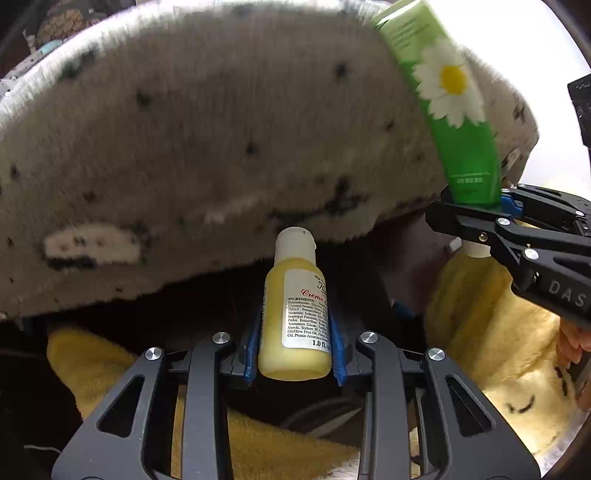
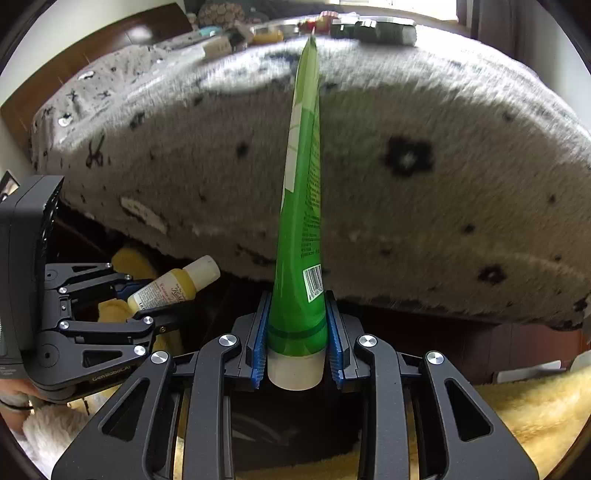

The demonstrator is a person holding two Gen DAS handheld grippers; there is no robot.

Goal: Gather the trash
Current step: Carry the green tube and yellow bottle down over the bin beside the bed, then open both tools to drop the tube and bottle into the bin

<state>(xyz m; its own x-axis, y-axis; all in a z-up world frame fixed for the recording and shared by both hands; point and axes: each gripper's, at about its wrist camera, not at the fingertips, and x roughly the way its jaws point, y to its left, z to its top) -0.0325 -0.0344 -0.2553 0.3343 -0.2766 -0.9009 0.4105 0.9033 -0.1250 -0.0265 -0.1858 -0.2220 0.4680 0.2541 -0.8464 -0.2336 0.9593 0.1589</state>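
My left gripper (image 1: 295, 350) is shut on a small yellow lotion bottle (image 1: 295, 317) with a white cap and a printed label; the blue pads press its lower body. From the right wrist view the same bottle (image 2: 173, 284) pokes out of the left gripper (image 2: 147, 299). My right gripper (image 2: 297, 343) is shut on a green tube (image 2: 301, 229) just above its white cap, the tube standing up between the blue pads. In the left wrist view that tube (image 1: 443, 96) shows a daisy print and rises from the right gripper (image 1: 476, 210).
A grey speckled blanket (image 2: 424, 155) drapes over the bed edge ahead of both grippers. Below lies yellow fluffy fabric (image 1: 491, 332) around a dark opening (image 2: 295, 428). Clutter (image 2: 369, 29) sits on the far side of the bed. A hand (image 1: 572, 339) shows at the right edge.
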